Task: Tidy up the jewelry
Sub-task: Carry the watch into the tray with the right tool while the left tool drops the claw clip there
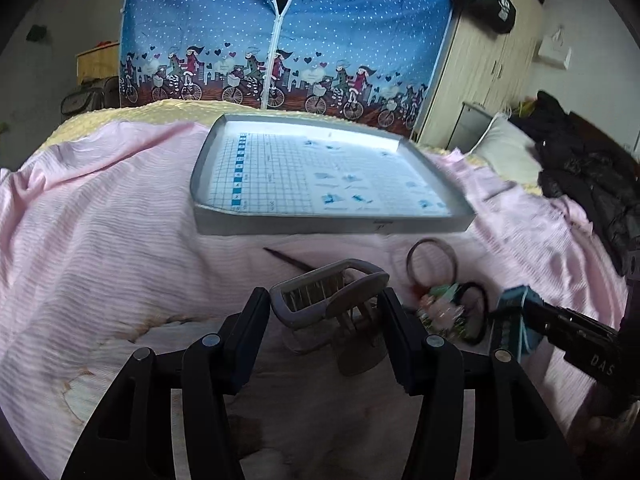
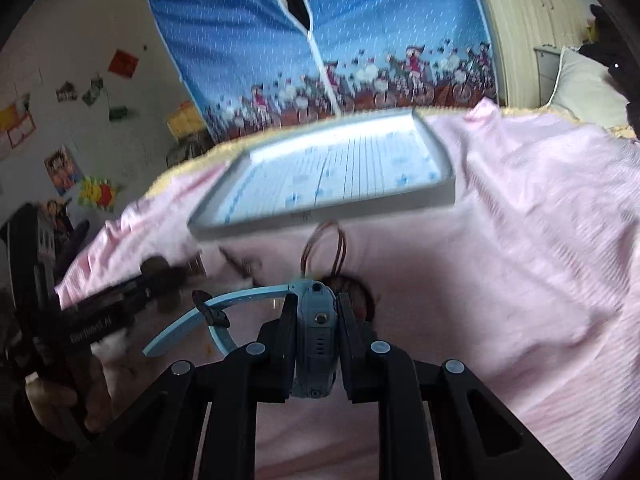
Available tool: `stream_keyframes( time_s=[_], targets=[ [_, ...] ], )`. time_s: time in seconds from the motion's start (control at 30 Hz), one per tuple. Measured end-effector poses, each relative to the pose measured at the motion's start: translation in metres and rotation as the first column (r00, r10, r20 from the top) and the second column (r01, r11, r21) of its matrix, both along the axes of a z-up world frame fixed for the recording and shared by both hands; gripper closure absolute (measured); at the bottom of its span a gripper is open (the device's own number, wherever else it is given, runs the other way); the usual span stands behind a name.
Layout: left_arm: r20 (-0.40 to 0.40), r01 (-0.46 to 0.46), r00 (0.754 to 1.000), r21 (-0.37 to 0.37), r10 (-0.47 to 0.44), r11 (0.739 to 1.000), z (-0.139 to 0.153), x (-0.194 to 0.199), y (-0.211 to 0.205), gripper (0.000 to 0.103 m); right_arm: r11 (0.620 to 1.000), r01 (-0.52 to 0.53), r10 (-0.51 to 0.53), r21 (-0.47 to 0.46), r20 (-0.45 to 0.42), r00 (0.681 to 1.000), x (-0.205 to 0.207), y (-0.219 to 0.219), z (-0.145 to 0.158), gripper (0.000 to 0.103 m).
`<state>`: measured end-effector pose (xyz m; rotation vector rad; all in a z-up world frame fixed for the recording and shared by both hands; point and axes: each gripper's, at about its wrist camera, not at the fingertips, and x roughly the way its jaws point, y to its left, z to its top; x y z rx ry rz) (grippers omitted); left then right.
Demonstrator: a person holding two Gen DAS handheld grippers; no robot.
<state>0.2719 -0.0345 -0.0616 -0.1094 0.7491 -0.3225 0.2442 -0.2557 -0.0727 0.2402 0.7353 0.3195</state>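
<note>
**Blue watch pinched in the right gripper, hair clip between the left one's fingers**

The right wrist view alone shows the blue watch (image 2: 316,316) edge-on: a chunky light-blue case with small buttons and a speaker slot, its strap (image 2: 224,312) curling off to the left with a dark buckle. From the left wrist view the same watch (image 1: 514,316) is only a blue block at the tip of the other tool. The right gripper (image 2: 316,320) is clamped on the case, both pads pressed flat to its sides.

Only the left wrist view shows the hair clip (image 1: 328,296), a greyish frame with a comb of teeth. It sits between the fingers of the left gripper (image 1: 324,312), which stand fairly wide; whether they press on it I cannot tell.

Just ahead of both tools lie a brown bangle (image 1: 432,262), a black ring (image 1: 476,308) and blurred beaded pieces (image 1: 440,312) on the pink bedcover (image 1: 120,220). Farther ahead rests the grey tray (image 1: 320,224), lined with gridded paper.
</note>
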Motion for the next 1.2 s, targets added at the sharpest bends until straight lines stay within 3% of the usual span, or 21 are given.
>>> stream_keyframes(
  time_s=[0.23, 0.43, 0.53, 0.73, 1.1, 1.17, 1.2],
  targets=[
    [0.020, -0.095, 0.995, -0.004, 0.095, 0.995, 0.026, 0.026, 0.001, 0.054, 0.996, 0.046, -0.052, 0.076, 0.077, 0.996, 0.060, -0.015, 0.023, 0.086],
    [-0.024, -0.137, 0.990, -0.047, 0.136, 0.989, 0.027, 0.076, 0.007, 0.054, 0.999, 0.042, -0.043, 0.018, 0.054, 0.998, 0.122, -0.005, 0.009, 0.086],
    [-0.041, -0.156, 0.987, -0.039, 0.154, 0.987, 0.021, 0.100, 0.007, 0.053, 0.999, 0.019, -0.020, 0.036, 0.046, 0.999, 0.140, 0.000, -0.002, 0.086],
    [-0.092, -0.170, 0.981, 0.021, 0.172, 0.985, -0.007, 0.127, 0.014, 0.053, 1.000, -0.022, 0.021, 0.021, 0.037, 0.999, 0.160, 0.010, -0.019, 0.086],
    [-0.169, -0.225, 0.961, -0.005, 0.220, 0.974, -0.020, 0.132, 0.024, 0.052, 1.000, -0.024, 0.024, 0.011, 0.031, 0.999, 0.165, 0.011, -0.023, 0.082],
    [-0.163, -0.231, 0.961, -0.020, 0.225, 0.973, -0.017, 0.131, 0.025, 0.046, 1.000, -0.020, 0.020, 0.008, 0.030, 0.999, 0.164, 0.009, -0.022, 0.076],
    [-0.153, -0.240, 0.960, -0.026, 0.234, 0.970, -0.015, 0.127, 0.026, 0.038, 1.000, -0.015, 0.014, 0.006, 0.030, 0.999, 0.165, 0.008, -0.022, 0.075]
  ],
)
